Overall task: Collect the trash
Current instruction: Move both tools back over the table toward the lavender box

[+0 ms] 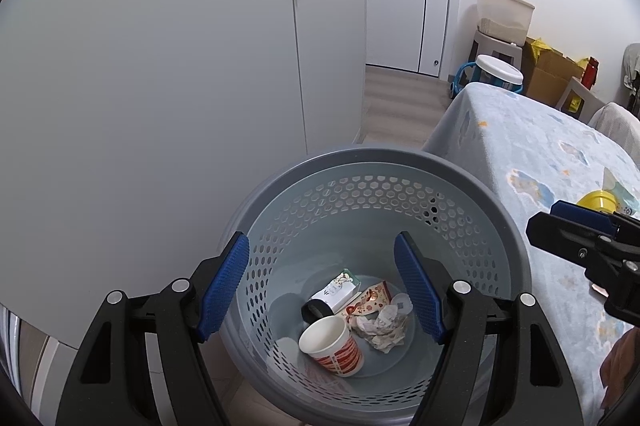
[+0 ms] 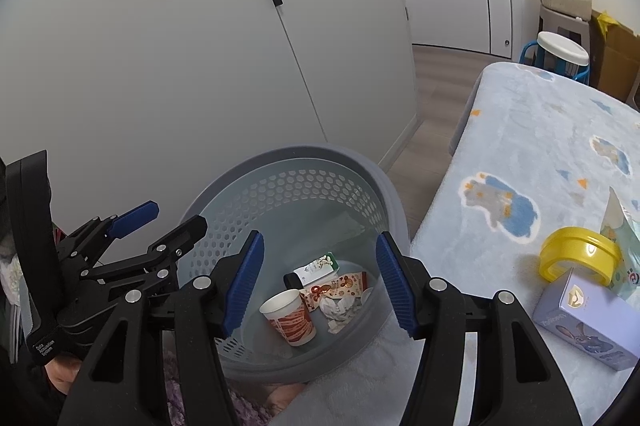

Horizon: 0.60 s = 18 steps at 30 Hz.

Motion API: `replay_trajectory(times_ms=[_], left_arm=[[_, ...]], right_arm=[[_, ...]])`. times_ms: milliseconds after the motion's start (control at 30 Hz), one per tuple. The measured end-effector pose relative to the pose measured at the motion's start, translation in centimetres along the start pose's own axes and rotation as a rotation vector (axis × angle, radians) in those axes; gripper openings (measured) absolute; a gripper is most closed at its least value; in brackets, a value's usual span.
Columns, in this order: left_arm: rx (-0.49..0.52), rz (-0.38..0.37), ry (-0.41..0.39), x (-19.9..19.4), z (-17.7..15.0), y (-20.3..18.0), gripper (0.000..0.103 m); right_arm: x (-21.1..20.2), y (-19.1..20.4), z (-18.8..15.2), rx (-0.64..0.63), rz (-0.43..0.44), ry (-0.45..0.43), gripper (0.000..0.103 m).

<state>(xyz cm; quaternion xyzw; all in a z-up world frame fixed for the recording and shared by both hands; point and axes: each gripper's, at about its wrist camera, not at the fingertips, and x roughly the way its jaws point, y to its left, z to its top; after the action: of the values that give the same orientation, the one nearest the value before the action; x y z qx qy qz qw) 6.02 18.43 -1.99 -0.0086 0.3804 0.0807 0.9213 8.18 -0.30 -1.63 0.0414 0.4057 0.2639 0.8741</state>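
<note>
A grey perforated waste basket [image 1: 360, 162] [image 2: 304, 154] stands on the floor beside the bed. Inside lie a paper cup [image 1: 332, 346] [image 2: 290, 316], a crumpled paper [image 1: 382, 330] [image 2: 336, 308], a small carton [image 1: 338, 290] [image 2: 316, 268] and a printed wrapper [image 1: 370, 300] [image 2: 340, 284]. My left gripper [image 1: 322, 286] is open and empty above the basket. My right gripper [image 2: 320, 282] is open and empty above the basket's right side. On the bed lie a yellow lid [image 2: 578, 260] [image 1: 596, 202], a purple box [image 2: 588, 322] and a pale green packet [image 2: 618, 230].
The bed with a light blue patterned cover [image 2: 540, 146] [image 1: 520, 146] is to the right of the basket. White wardrobe doors [image 1: 160, 66] stand behind it. A stool with a plastic box [image 1: 502, 14], a white-lidded tub [image 1: 498, 70] and cardboard boxes [image 1: 548, 70] sit at the far wall.
</note>
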Motion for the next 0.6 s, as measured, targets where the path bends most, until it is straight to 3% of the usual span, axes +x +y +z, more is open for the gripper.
replay_trajectory(times_ms=[600], left_arm=[[0.041,-0.089,-0.037,-1.6,0.0,-3.8,0.072]], right_arm=[[-6.4,-4.1,-1.9,0.069,-0.093,-0.075,0.063]])
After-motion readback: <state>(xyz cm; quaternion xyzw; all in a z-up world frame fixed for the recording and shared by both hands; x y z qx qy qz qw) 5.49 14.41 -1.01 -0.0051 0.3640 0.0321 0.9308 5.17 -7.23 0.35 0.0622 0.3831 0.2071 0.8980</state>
